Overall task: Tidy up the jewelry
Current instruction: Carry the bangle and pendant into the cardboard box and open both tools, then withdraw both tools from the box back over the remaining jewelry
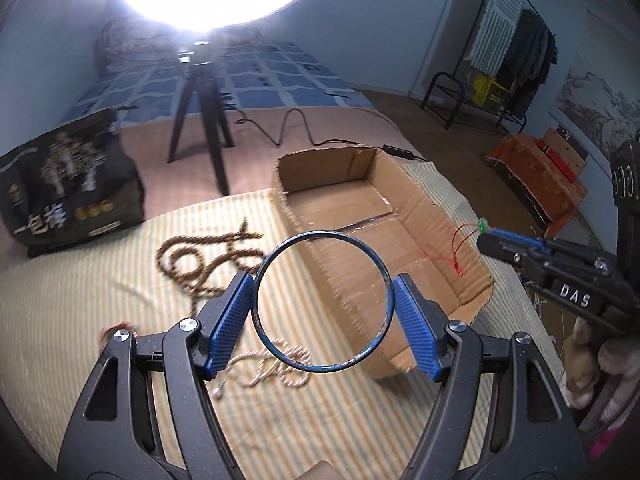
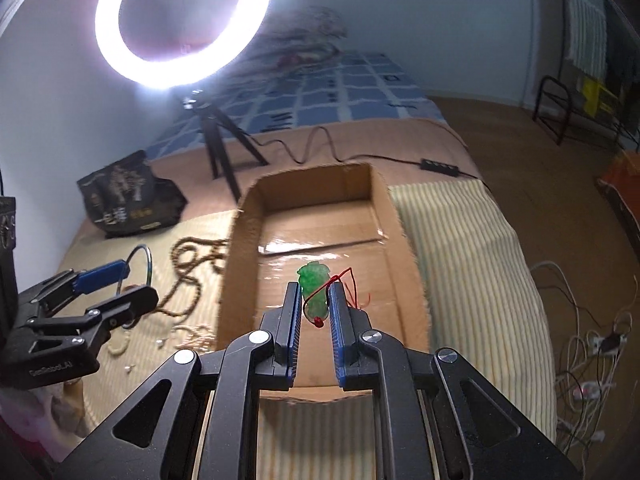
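Now the left gripper [image 1: 322,306] squeezes a dark blue bangle [image 1: 256,292] above the striped cloth [image 1: 320,420], and the right gripper [image 2: 314,304] pinches a green pendant [image 2: 313,280] on red string [image 2: 352,288] over the cardboard box [image 2: 404,260], with brown beads [image 1: 200,256] lying beside it.

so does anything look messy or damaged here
Yes. The cardboard box has ragged, torn-looking edges, roughly cut down. On the striped cloth to its left, the brown bead strand lies in a tangled heap, and a pale twisted cord is bunched near it. Nothing looks spilled.
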`<act>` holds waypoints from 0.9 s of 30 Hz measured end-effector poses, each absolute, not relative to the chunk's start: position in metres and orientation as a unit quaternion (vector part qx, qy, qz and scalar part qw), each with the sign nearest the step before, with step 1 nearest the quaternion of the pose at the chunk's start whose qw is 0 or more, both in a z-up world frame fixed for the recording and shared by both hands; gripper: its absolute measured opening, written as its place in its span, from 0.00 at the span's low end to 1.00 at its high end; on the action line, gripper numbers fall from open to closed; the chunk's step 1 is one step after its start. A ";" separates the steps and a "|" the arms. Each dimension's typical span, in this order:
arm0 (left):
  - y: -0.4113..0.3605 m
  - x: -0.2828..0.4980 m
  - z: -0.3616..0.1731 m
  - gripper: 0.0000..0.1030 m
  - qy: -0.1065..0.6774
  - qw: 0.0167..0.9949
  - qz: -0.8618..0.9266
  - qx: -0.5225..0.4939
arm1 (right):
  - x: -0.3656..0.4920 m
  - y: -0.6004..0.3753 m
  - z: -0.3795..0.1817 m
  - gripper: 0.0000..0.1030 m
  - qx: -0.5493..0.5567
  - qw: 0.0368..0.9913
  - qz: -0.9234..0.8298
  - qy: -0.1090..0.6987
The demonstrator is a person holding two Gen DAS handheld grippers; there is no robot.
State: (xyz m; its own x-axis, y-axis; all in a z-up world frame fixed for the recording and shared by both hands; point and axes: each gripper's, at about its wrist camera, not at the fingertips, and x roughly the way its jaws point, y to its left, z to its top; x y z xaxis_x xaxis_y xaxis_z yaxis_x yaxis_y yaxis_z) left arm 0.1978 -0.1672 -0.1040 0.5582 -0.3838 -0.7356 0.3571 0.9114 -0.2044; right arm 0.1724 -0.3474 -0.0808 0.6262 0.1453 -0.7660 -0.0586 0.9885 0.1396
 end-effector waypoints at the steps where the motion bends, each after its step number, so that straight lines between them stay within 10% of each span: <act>1: -0.171 0.200 -0.104 0.71 0.420 0.882 -0.212 -0.015 | 0.171 -0.352 -0.083 0.12 0.055 0.899 0.052 0.431; 22: -0.224 0.219 -0.131 0.73 0.455 0.855 -0.249 -0.020 | 0.171 -0.381 -0.100 0.13 0.074 0.886 0.023 0.457; 25: -0.222 0.221 -0.133 0.74 0.460 0.854 -0.243 -0.018 | 0.171 -0.382 -0.100 0.51 0.071 0.885 0.011 0.459; 27: -0.220 0.221 -0.134 0.74 0.464 0.853 -0.239 -0.021 | 0.169 -0.385 -0.097 0.58 0.072 0.890 -0.002 0.450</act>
State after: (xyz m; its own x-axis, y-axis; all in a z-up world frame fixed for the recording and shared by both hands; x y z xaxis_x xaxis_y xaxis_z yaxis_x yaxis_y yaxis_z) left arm 0.2213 -0.2195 -0.1339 0.4549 -0.4267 -0.7817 0.3884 0.8849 -0.2570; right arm 0.1693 -0.3854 -0.0972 0.5952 0.0615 -0.8012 0.0677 0.9897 0.1263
